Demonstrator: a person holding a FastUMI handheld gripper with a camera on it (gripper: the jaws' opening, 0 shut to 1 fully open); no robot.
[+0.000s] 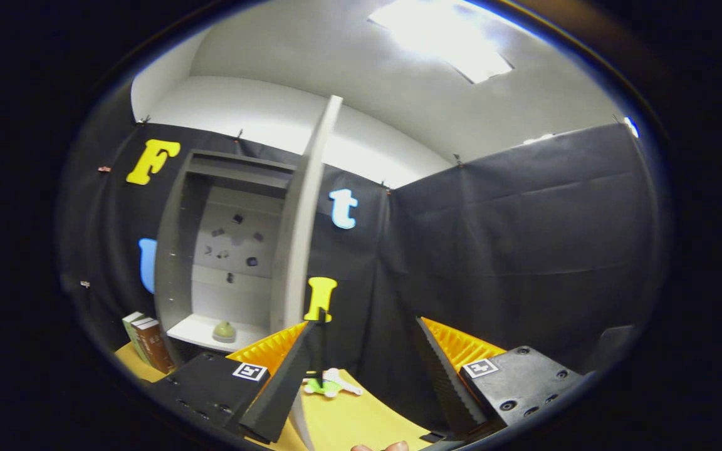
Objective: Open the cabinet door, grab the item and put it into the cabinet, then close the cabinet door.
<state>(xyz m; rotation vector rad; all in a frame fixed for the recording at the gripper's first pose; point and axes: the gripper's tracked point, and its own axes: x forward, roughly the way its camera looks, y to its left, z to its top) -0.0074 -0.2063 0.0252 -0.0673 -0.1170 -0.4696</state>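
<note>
My claw (364,351) is wide open, holding nothing. Cabinet door (301,219) stands open just ahead so the toy (331,383) btwn my fingers can go in.

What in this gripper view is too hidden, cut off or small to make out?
- Small dark bits on the cabinet back wall: too small to identify.
- Toy on the yellow table: partly hidden behind the open gripper finger.
- Books beside the cabinet: cut off low.
- Green item on the shelf: too small to name.
</note>
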